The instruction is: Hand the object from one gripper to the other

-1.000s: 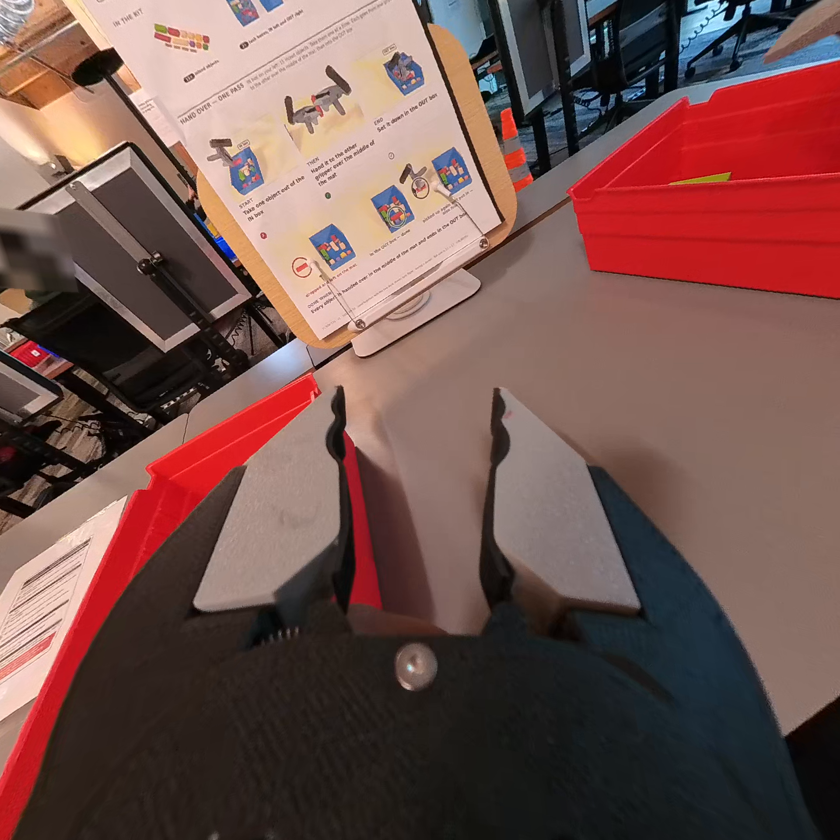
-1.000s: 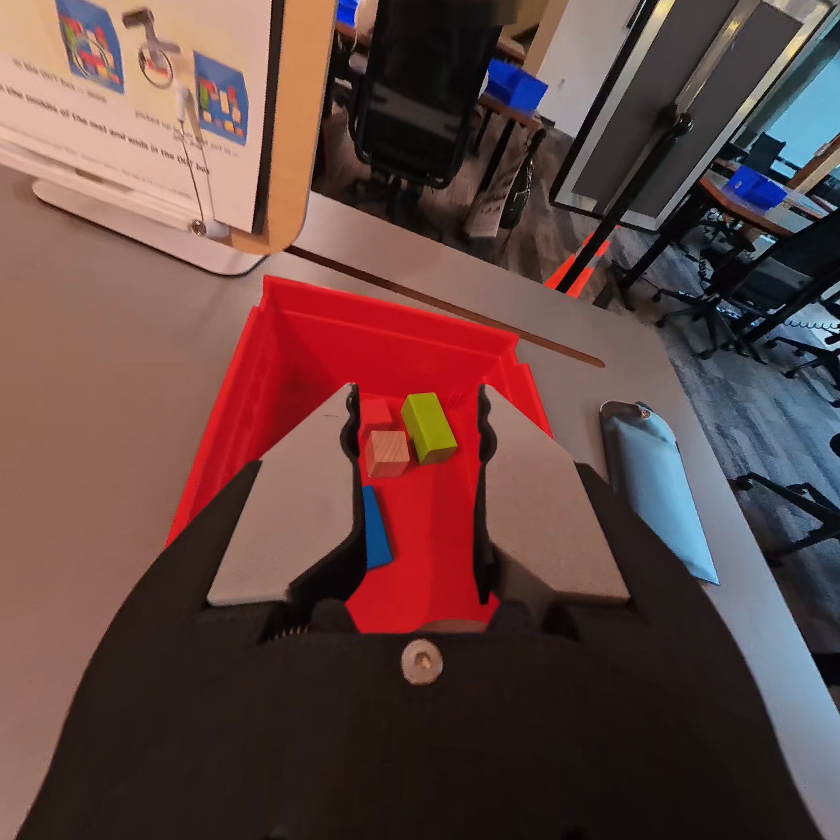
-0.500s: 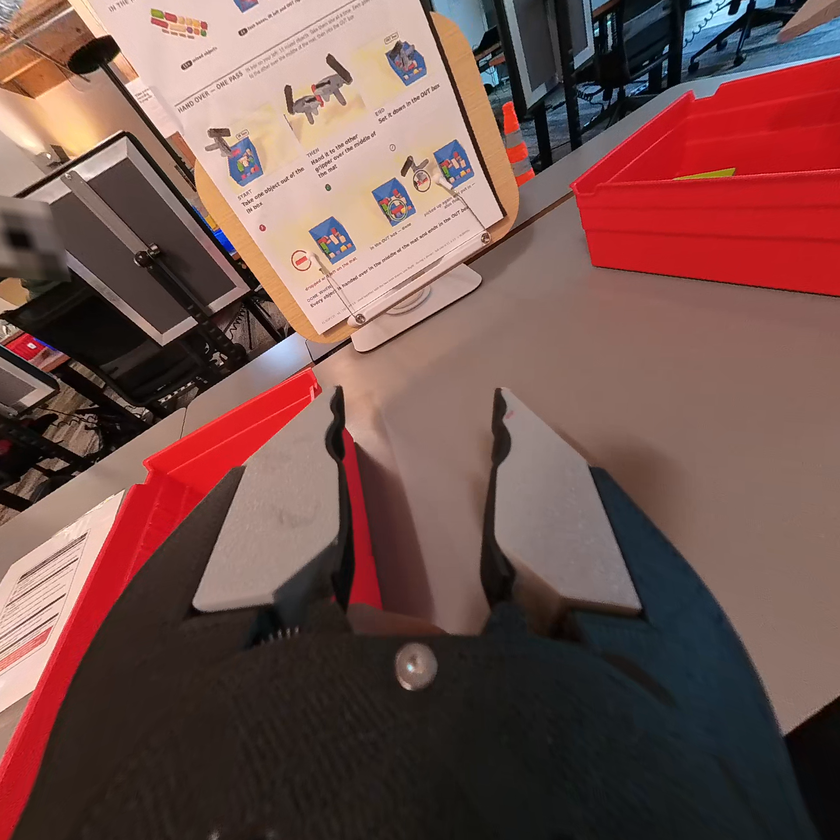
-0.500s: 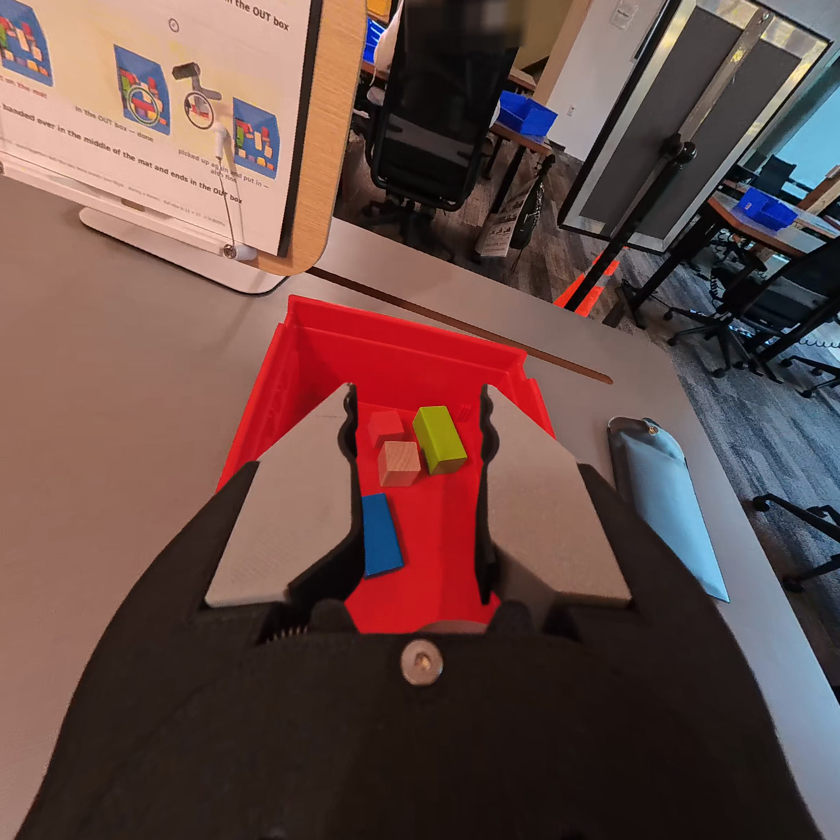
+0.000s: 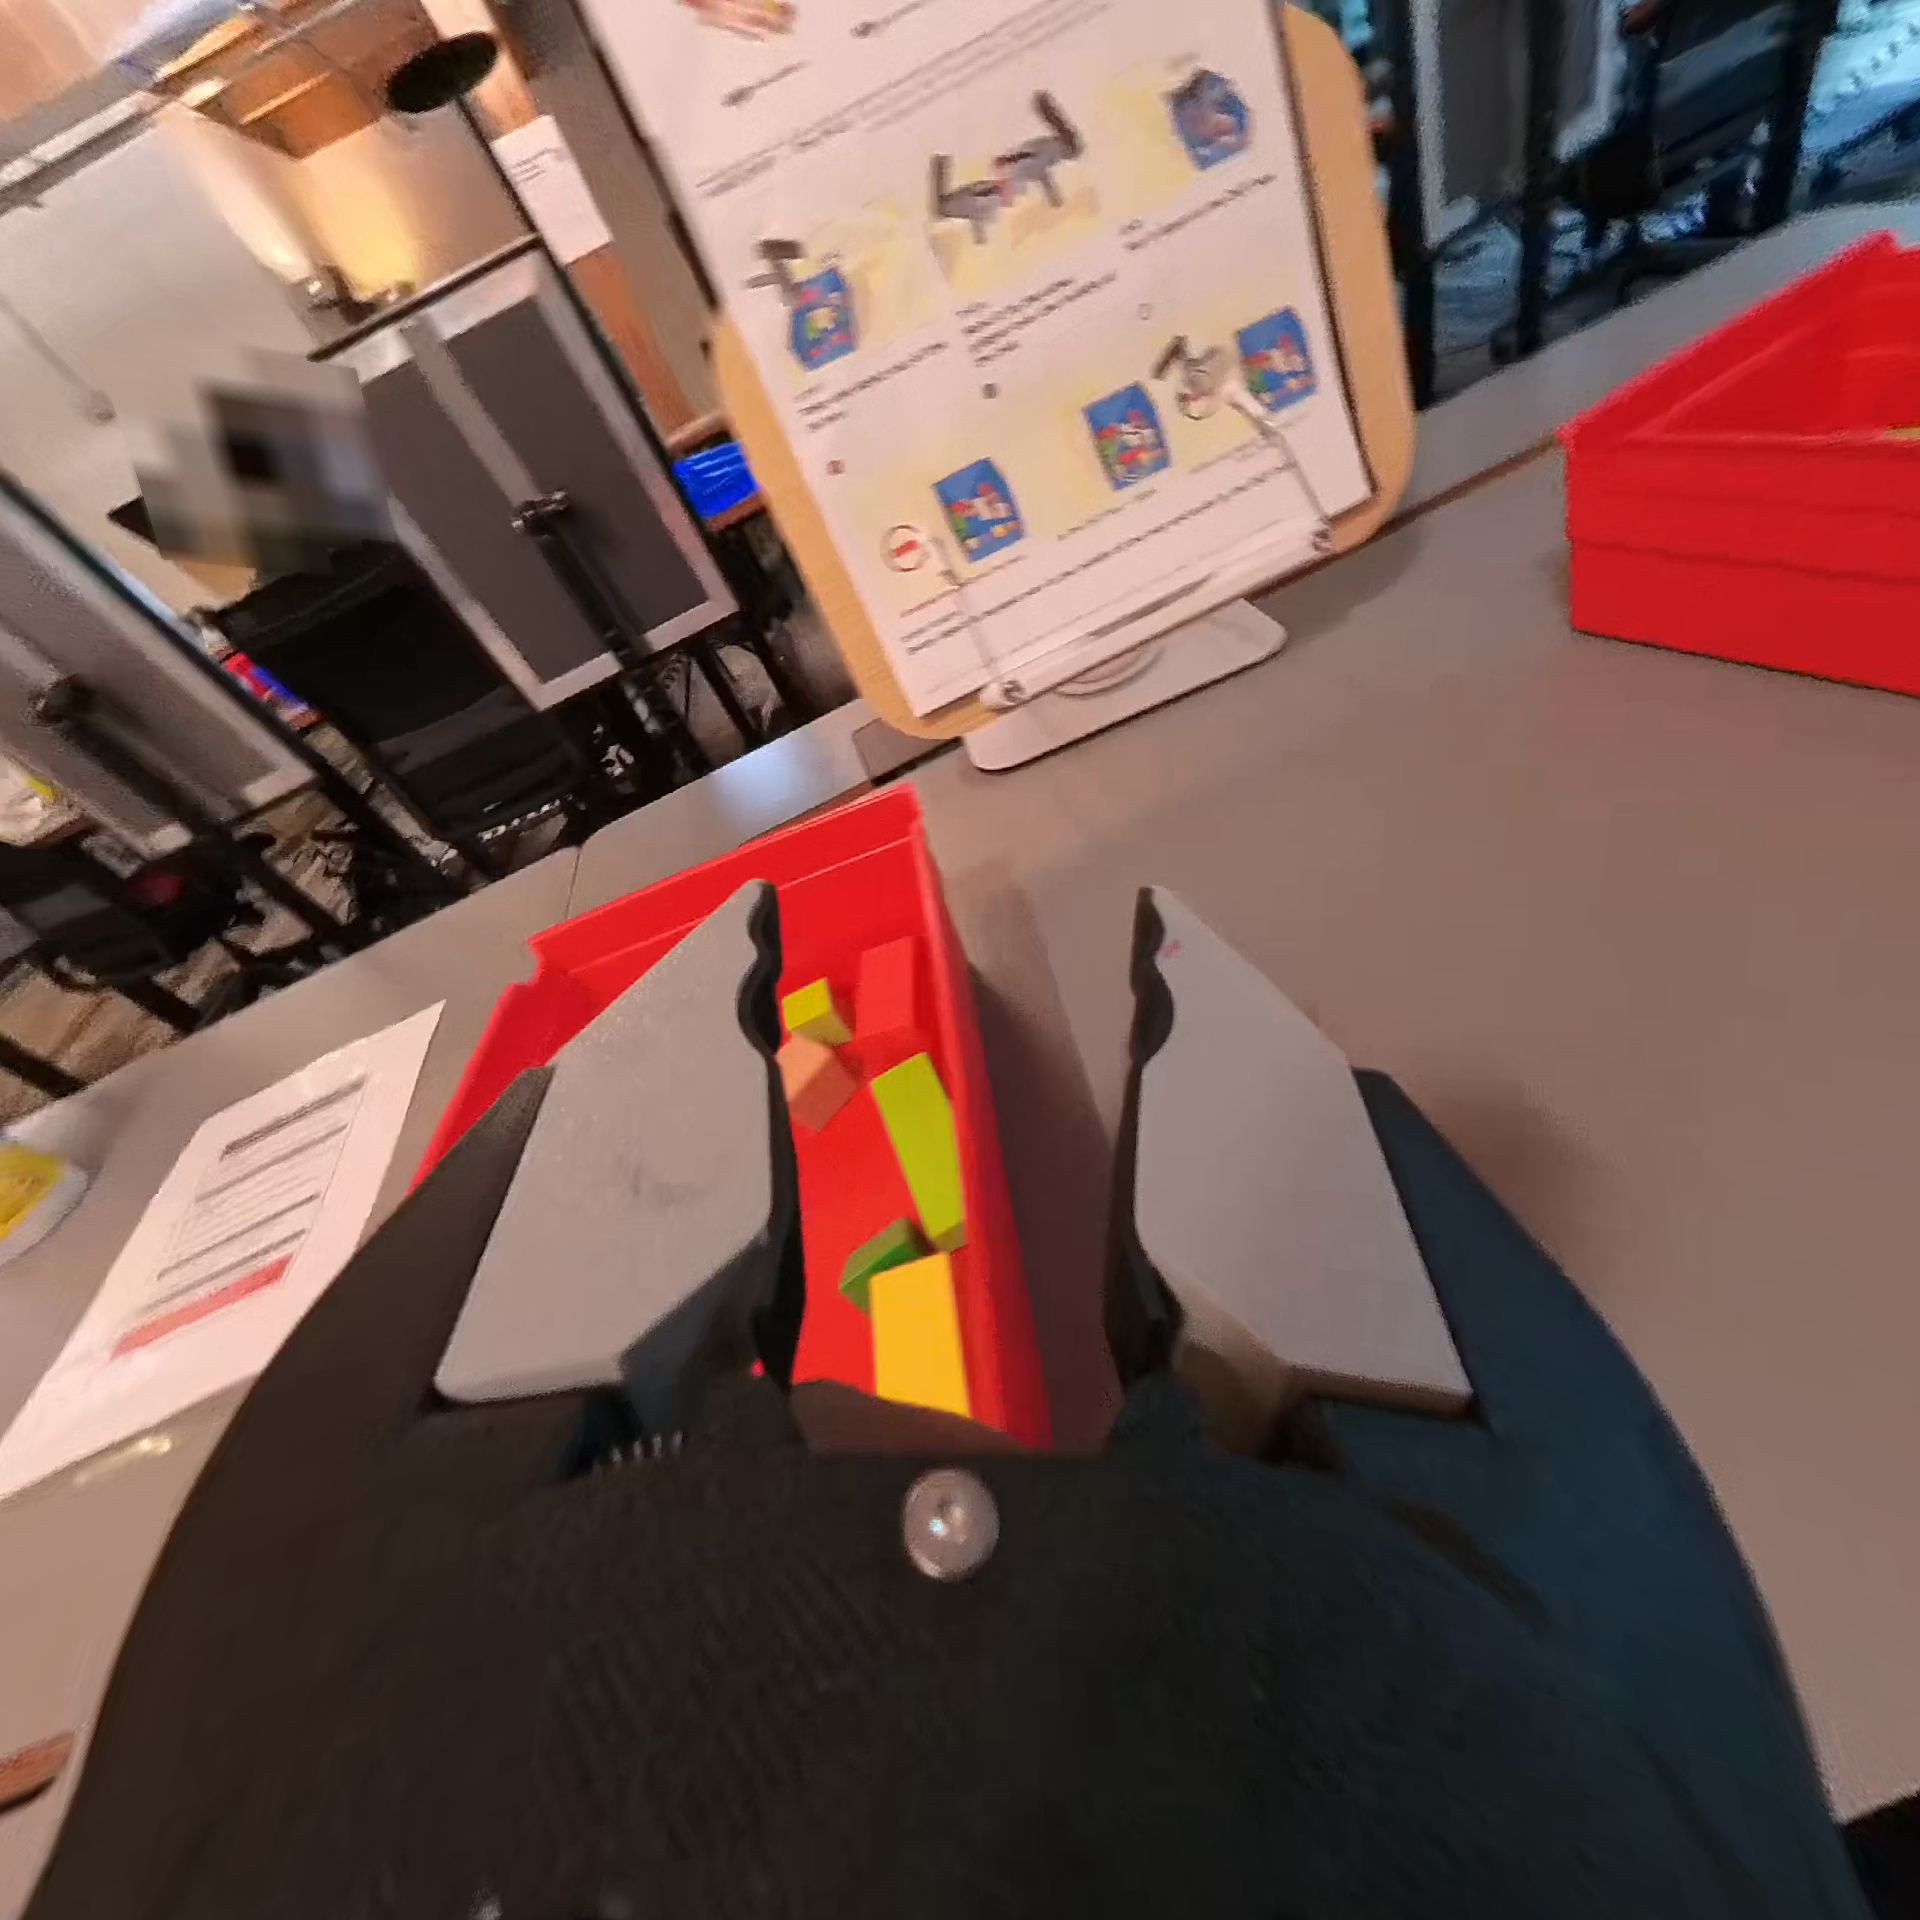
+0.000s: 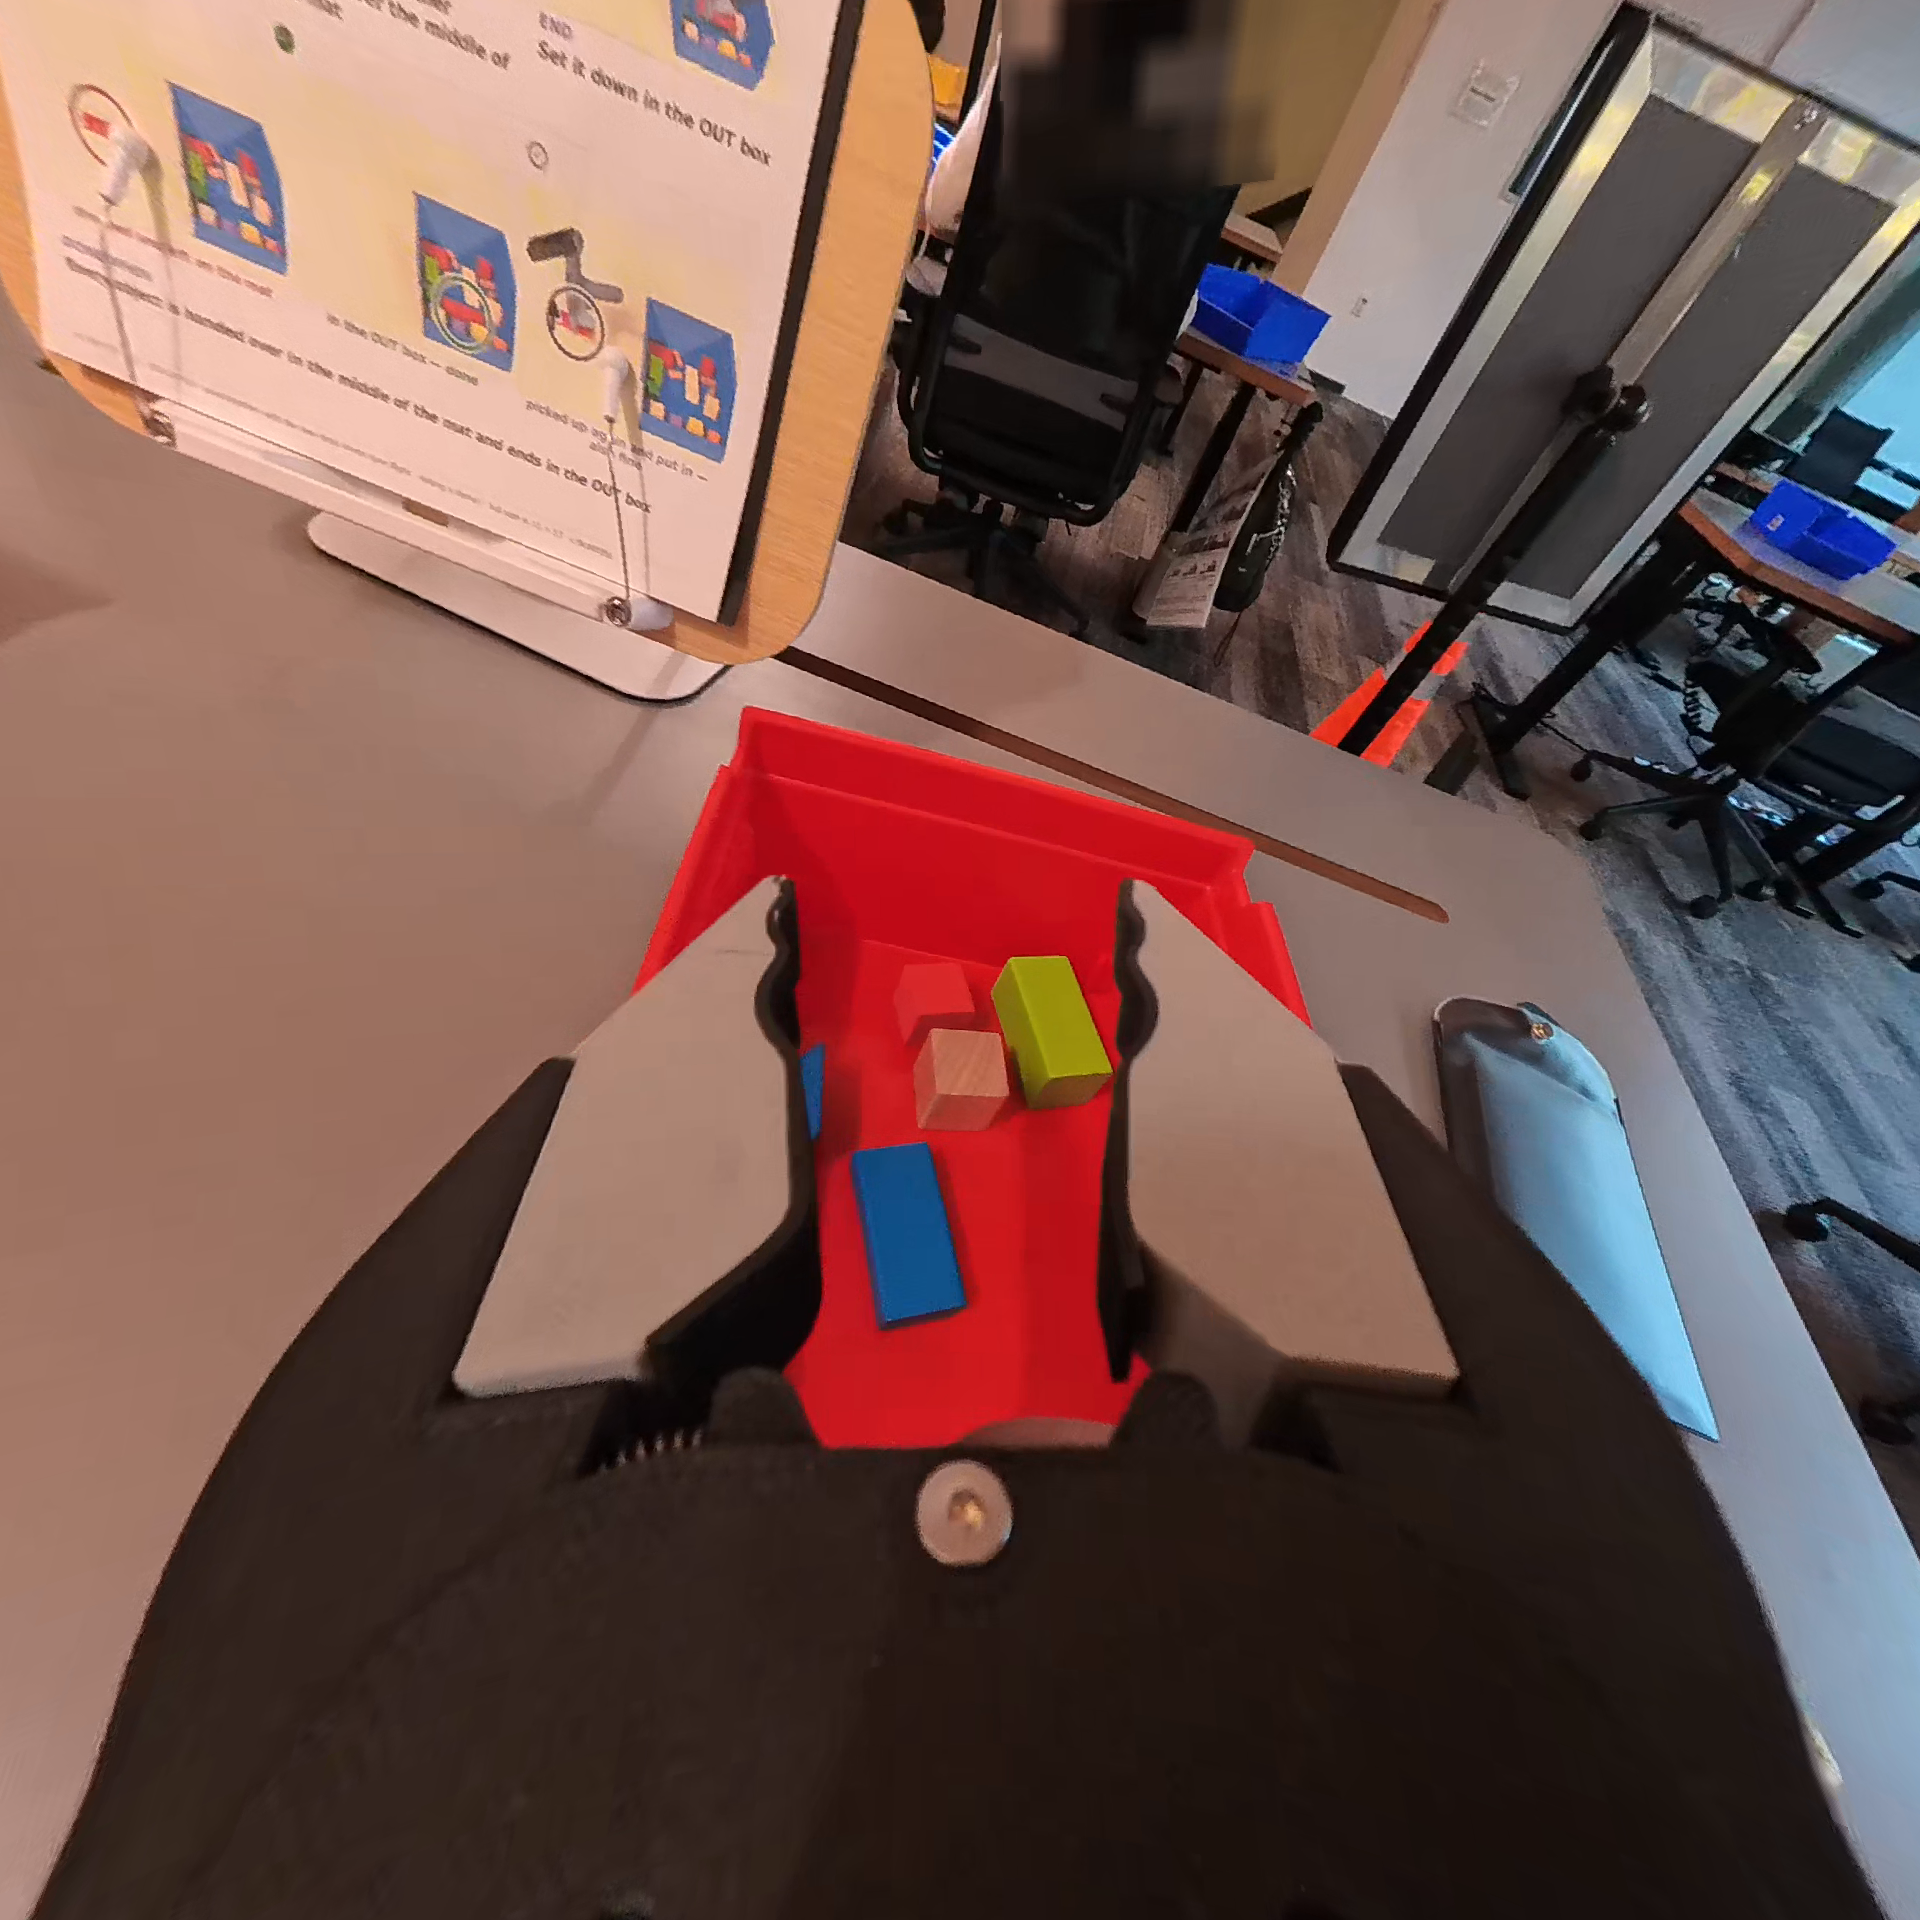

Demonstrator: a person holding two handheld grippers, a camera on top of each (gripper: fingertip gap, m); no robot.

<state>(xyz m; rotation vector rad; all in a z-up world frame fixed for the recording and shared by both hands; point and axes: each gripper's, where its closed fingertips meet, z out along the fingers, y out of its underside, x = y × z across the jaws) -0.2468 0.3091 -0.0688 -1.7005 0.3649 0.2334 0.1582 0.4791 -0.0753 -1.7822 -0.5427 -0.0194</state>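
Two grippers, both spread and empty. My left gripper (image 5: 951, 935) hangs over a red bin (image 5: 940, 883) of blocks: a yellow block (image 5: 916, 1330) nearest, a lime block (image 5: 920, 1153) beyond it. My right gripper (image 6: 951, 914) hangs over another red bin (image 6: 997, 790), where a blue block (image 6: 906, 1231), wooden cube (image 6: 961, 1075) and green block (image 6: 1049, 1029) lie untouched.

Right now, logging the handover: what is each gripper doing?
Left gripper: open, holding nothing.
Right gripper: open, holding nothing.
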